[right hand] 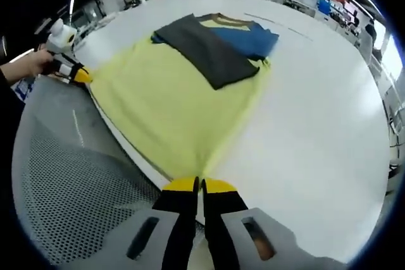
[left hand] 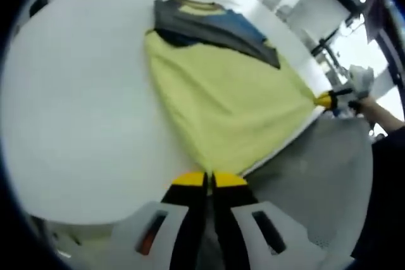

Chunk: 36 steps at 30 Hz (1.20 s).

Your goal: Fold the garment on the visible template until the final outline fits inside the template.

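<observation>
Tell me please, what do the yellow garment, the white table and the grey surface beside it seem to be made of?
The yellow garment looks like soft, matte knit cloth: it drapes and creases where both grippers pinch its hem. The white table seems a smooth, hard board, perhaps laminate, with a faint sheen. The grey surface looks like mesh, judging by its regular dots; fabric or perforated sheet, I cannot tell.

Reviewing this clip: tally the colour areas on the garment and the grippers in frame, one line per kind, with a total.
Yellow garment body: 1
Dark grey folded sleeve: 1
Blue sleeve: 1
Grippers, left gripper and right gripper, each shut on a bottom corner of the garment: 2
Total: 5
</observation>
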Each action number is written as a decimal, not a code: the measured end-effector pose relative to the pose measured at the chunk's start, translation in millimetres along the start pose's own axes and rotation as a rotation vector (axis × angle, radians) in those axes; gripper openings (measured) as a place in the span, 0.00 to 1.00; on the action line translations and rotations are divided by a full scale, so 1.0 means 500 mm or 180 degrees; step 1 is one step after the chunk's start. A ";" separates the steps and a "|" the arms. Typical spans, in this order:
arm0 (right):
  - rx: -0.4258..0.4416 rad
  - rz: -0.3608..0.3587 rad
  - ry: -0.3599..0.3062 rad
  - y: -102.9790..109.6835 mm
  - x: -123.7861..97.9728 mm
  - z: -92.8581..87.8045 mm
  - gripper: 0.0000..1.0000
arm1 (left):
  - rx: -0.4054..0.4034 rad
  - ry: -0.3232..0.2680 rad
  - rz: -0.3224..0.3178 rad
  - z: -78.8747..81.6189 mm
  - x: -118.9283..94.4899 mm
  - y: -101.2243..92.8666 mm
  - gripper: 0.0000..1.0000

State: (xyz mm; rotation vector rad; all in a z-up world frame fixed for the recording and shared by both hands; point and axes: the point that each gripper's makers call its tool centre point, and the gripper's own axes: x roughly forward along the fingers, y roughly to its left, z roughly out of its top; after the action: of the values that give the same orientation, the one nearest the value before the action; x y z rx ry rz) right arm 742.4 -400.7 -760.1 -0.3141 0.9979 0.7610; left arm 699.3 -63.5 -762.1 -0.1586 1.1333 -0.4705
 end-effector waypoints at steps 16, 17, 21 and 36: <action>0.0163 0.0142 -0.0186 0.031 -0.084 0.007 0.03 | -0.0254 -0.0114 -0.0190 -0.015 -0.069 -0.053 0.00; 0.0157 0.0140 -0.0184 0.033 -0.087 0.008 0.03 | -0.0254 -0.0127 -0.0203 -0.014 -0.074 -0.057 0.00; 0.0150 0.0142 -0.0192 0.040 -0.105 0.008 0.03 | -0.0300 -0.0168 -0.0260 -0.013 -0.099 -0.068 0.00; 0.0184 0.0204 -0.0275 0.063 -0.178 0.010 0.03 | -0.0527 -0.0160 -0.0407 -0.023 -0.159 -0.105 0.00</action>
State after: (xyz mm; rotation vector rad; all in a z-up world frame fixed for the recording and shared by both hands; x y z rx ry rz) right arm 695.2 -413.8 -679.2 -0.1983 0.9503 0.7959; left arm 647.5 -74.2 -682.0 -0.3869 1.1166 -0.4831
